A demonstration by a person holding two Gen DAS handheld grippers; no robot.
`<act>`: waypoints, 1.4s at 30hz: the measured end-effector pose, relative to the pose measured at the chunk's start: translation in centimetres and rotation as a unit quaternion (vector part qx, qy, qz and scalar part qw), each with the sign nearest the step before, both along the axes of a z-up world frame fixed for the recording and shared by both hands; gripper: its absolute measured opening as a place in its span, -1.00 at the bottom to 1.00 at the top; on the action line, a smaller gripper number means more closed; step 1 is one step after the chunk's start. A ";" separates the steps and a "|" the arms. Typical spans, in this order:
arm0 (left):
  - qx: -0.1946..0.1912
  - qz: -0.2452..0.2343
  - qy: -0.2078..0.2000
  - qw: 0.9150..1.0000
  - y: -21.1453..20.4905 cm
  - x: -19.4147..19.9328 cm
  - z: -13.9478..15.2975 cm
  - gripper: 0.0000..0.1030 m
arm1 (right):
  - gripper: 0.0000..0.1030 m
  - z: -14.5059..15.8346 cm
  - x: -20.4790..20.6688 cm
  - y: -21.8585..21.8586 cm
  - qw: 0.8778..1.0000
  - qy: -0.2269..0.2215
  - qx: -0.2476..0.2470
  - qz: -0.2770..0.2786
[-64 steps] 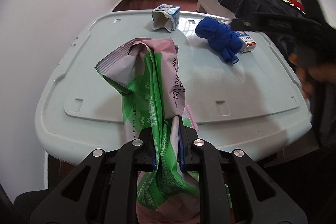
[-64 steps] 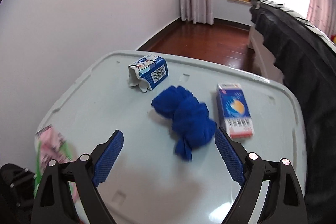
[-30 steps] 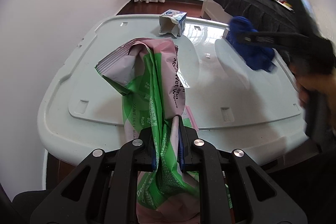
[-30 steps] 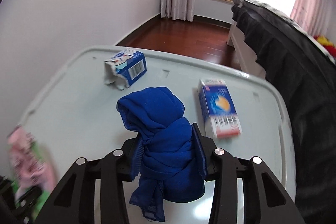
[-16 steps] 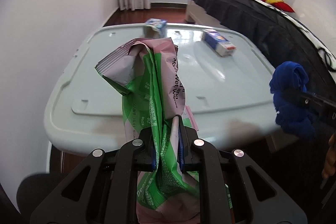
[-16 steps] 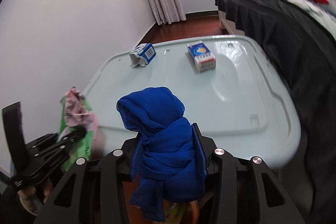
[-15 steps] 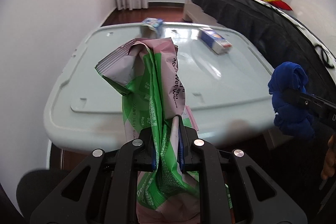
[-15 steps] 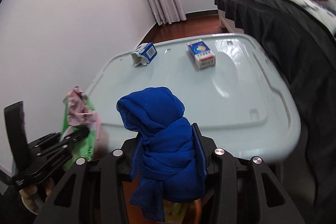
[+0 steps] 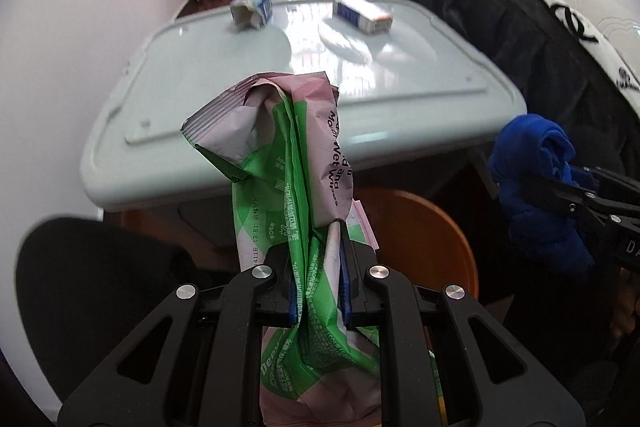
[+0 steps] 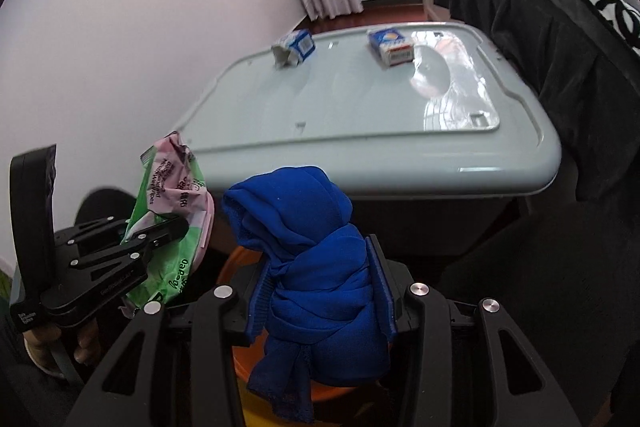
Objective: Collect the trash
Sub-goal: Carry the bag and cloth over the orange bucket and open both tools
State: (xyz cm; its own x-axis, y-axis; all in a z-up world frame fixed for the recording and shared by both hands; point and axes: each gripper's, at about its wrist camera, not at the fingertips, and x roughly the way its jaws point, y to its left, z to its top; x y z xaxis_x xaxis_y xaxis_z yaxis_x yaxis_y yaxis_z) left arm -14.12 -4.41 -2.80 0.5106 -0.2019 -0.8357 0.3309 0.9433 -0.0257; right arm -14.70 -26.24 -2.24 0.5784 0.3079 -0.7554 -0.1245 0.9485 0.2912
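— Holding both loads out past the near edge of the pale lid (image 10: pixel 360 115) makes sense to me: that orange bin (image 9: pixel 420 227) sits on the floor just under it, and I judge that is where the trash goes.

— What does each side carry?

— The left gripper (image 9: pixel 319 291) has its jaws drawn nearly together, pinching the crumpled wet-wipes packet (image 9: pixel 296 163) low down, so the pink and green wrapper stands up above the pads and sags below them. The right gripper (image 10: pixel 320 291) is clamped on the bundled blue cloth (image 10: pixel 308 239), its blue pads pressed into both sides of the knot, a loose tail hanging down over the orange rim.

— Why grip the cloth at the knot?

— My guess is that it is the firmest part; soft fabric taken anywhere else would likely slip through.

— And the packet?

— Thin film crushes flat, which is why those jaws stand so close. From the right wrist view it hangs beside the cloth, near it but apart, with a hand (image 10: pixel 52 347) showing under the left tool.

— Anything left on top?

— Two things, well apart from both grippers at the far end of the lid: a torn blue carton (image 10: pixel 294 47) lying on its side, and a flat blue and white box (image 10: pixel 390 47) to its right. I would say the job is about half done, with those two not yet collected.

— Risk?

— The cloth's tail could catch the rim on release.
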 end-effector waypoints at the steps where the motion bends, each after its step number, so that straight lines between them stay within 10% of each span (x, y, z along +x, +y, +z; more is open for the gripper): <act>1: 0.001 0.001 0.006 1.000 0.0 0.0 -0.4 -0.74 | -0.16 -0.3 0.1 0.3 1.000 0.004 -0.003 0.004; 14: 0.015 -0.008 0.104 0.994 -0.4 1.3 -6.0 -0.74 | -0.15 -5.0 1.7 2.5 0.996 0.078 -0.027 0.025; 39: 0.014 -0.024 0.074 0.997 -1.0 0.7 -5.4 -0.71 | -0.05 -5.3 1.7 2.2 0.997 0.075 -0.020 0.021; 41: 0.025 -0.019 0.076 0.997 -0.9 0.9 -5.5 -0.18 | 0.20 -5.2 1.9 2.0 0.997 0.075 -0.020 0.014; 42: 0.031 -0.014 0.075 0.997 -0.8 0.9 -5.5 0.57 | 0.39 -5.1 1.9 1.7 0.997 0.071 -0.023 0.001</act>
